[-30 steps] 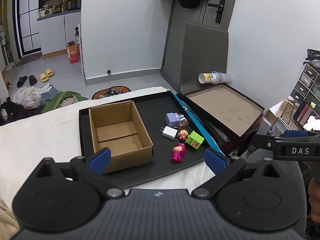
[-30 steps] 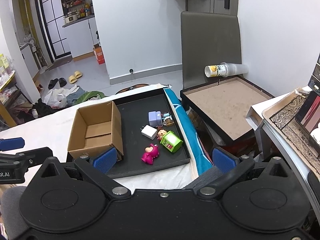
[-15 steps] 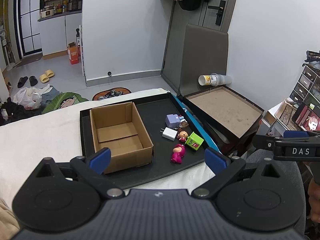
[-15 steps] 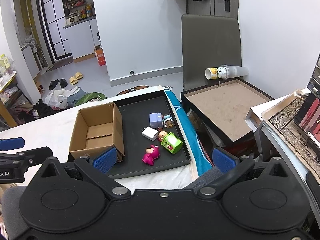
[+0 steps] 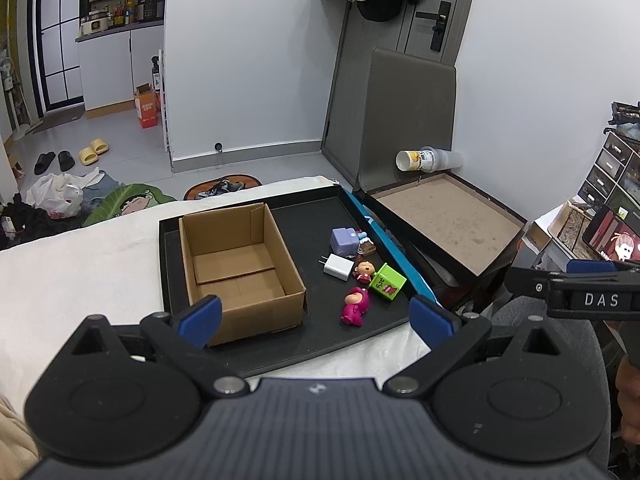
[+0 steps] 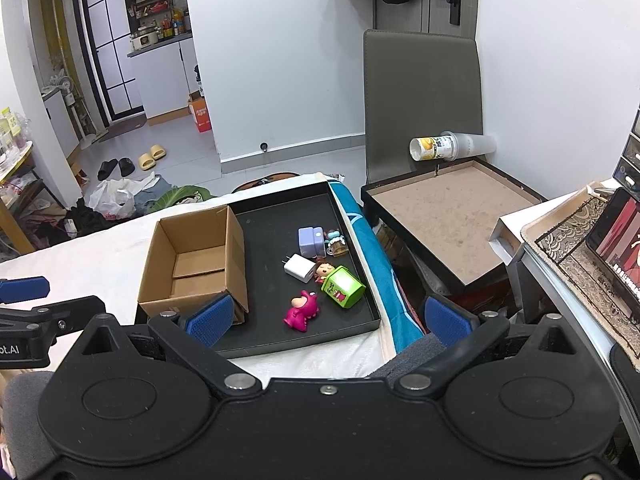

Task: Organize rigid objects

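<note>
Both wrist views high, near, sharing the black tray (image 5: 320,344) (image 6: 280,216).

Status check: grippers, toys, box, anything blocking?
Left gripper and right gripper open, empty. Cardboard box empty; pink toy, green box, charger loose on tray. Path unobstructed.

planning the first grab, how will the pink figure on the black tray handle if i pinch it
The pink figure looks like hard moulded plastic, so probably stiff and light. Its rounded, glossy body may slip between the pads. It lies on its side, so tipping seems unlikely.
</note>
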